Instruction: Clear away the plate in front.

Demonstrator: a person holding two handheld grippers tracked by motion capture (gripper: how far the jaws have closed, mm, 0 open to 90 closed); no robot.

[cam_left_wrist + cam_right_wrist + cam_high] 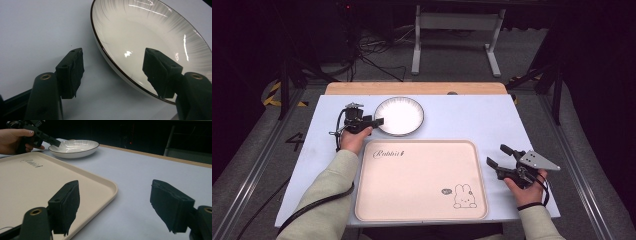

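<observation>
**Left tongs straddle the plate rim, ready to grip**

The left gripper (373,121) stands with its jaws wide, one pad over the inside of the white plate (400,116) and the other outside it above the table (462,120), so the dark-edged rim runs between them. Nothing is pinched yet. In the left gripper view the rim (110,61) crosses the gap at a slant, nearer the inner pad. To do this step well, I judge the jaws should settle lower until the pads sit level with the rim, then close squarely across it; the glaze looks slick, so a shallow or skewed bite could slip once the plate is lifted.

The right gripper (500,156) waits near the table's right edge, just beside the right side of the tray (422,200), its jaws also spread wide and holding nothing.

The plate sits toward the far edge of the table, left of centre, just beyond the tray's far left corner, and it is empty. The cream tray, printed with a rabbit, lies along the near edge and carries nothing.
</observation>
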